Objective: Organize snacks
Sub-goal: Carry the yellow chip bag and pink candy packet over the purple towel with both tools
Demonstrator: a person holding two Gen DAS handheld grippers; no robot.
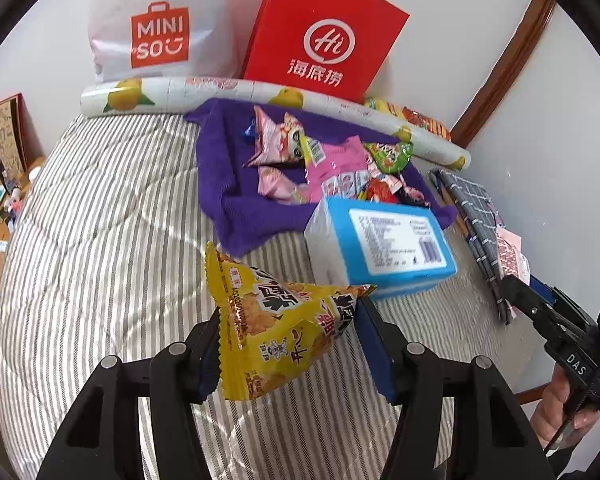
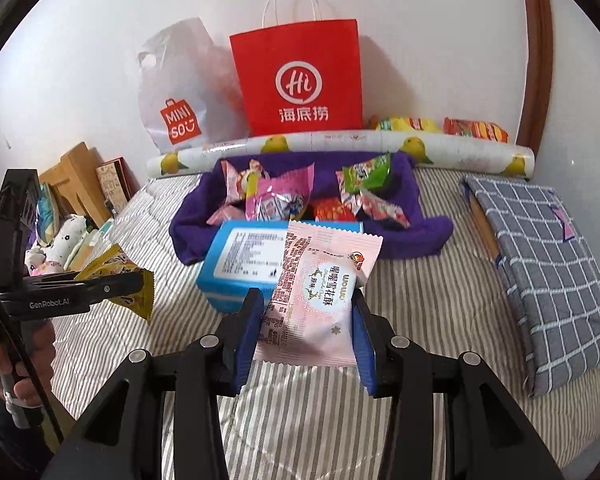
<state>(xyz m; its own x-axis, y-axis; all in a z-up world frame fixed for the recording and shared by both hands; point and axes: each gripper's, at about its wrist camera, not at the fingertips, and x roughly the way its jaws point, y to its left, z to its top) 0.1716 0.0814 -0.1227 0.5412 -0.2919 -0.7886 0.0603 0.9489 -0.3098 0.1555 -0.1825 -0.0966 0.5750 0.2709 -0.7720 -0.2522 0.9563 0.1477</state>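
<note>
A striped bed [image 1: 100,208] carries a purple cloth [image 2: 412,216] heaped with snacks, a blue box [image 1: 384,248] just before it. Above the bed, the left gripper [image 1: 288,344] clamps a yellow snack packet [image 1: 276,320]; the right gripper [image 2: 306,320] clamps a pink snack packet [image 2: 320,292]

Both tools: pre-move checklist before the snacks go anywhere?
1. Left tool clamped on yellow packet: ok.
2. Right tool clamped on pink packet: ok.
3. Both packets lifted off the striped bedcover: ok.
4. Tools apart from each other: ok.
5. Blue box lies ahead between tools and purple cloth; clearance over it: cannot tell.
6. Drop place chosen: cannot tell.
</note>
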